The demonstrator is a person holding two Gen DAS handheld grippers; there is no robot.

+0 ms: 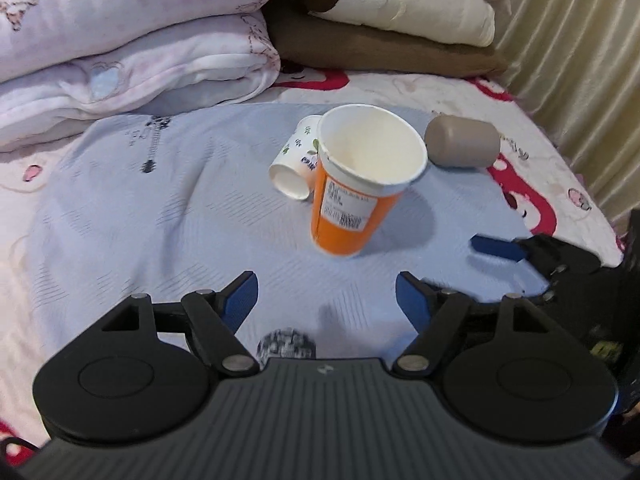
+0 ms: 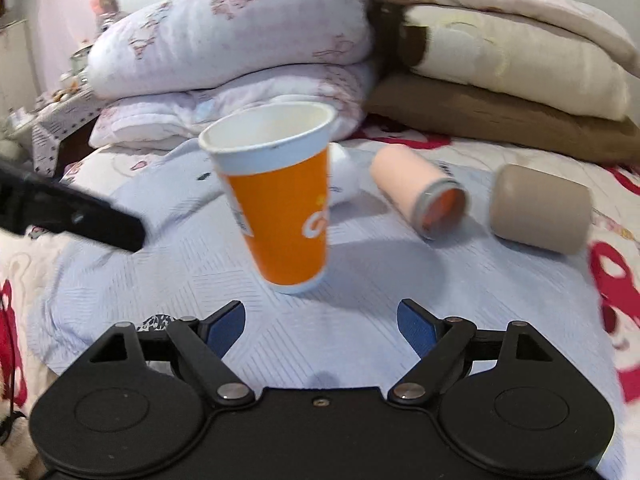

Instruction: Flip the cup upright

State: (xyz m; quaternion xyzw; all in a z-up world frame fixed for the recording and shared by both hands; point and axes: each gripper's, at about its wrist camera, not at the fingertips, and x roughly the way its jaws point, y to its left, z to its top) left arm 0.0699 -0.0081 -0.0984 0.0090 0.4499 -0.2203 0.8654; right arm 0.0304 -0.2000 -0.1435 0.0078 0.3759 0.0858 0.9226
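An orange paper cup (image 1: 352,196) stands mouth up, tilted, on the light blue cloth (image 1: 160,220); it also shows in the right wrist view (image 2: 284,216). My left gripper (image 1: 326,298) is open and empty, just short of the cup. My right gripper (image 2: 320,326) is open and empty, close in front of the cup. The right gripper's blue fingertip (image 1: 496,247) shows at the right of the left wrist view. A white printed cup (image 1: 298,160) lies on its side behind the orange one. A pink cup (image 2: 420,194) and a taupe cup (image 2: 540,208) lie on their sides.
Folded pink and white quilts (image 1: 132,40) and cream and brown blankets (image 1: 392,20) are stacked at the back of the bed. A curtain (image 1: 580,40) hangs at the right. A cluttered side table (image 2: 52,104) stands at the far left.
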